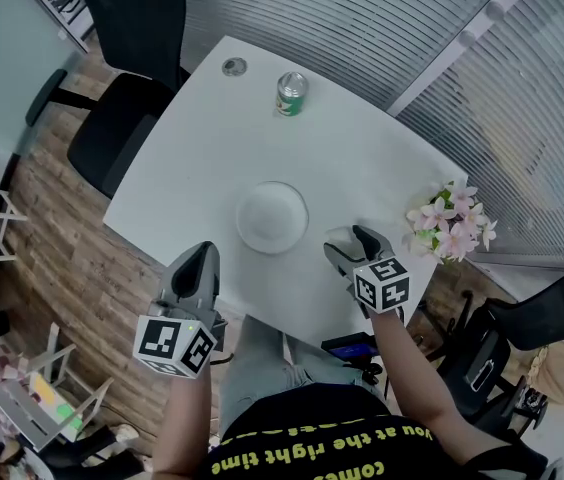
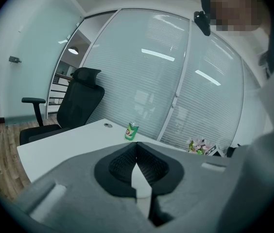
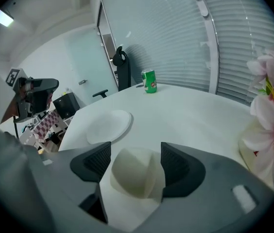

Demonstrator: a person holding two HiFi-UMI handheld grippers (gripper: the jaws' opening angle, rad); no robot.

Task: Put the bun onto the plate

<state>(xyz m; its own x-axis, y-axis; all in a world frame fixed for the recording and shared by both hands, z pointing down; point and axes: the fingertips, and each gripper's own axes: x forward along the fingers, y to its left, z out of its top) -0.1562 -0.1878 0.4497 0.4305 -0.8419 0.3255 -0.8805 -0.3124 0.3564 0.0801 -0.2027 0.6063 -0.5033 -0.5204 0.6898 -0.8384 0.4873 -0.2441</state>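
Observation:
The pale bun (image 3: 134,174) lies on the white table (image 1: 362,158) near its front edge, to the right of the round white plate (image 1: 272,218), which holds nothing. My right gripper (image 1: 347,243) is down over the bun (image 1: 340,236). The jaws stand open on either side of it, and the black pads (image 3: 97,160) sit close to its flanks without squeezing. In the right gripper view the plate (image 3: 109,126) lies ahead and to the left. Off the table's front left edge, my left gripper (image 1: 200,258) hangs shut and empty, its pads (image 2: 127,160) meeting at the tip.
A green can (image 1: 291,94) stands at the far side of the table, beside a round cable grommet (image 1: 234,66). Pink flowers (image 1: 452,223) sit at the right edge, close to my right gripper. A black office chair (image 1: 122,118) stands at the far left.

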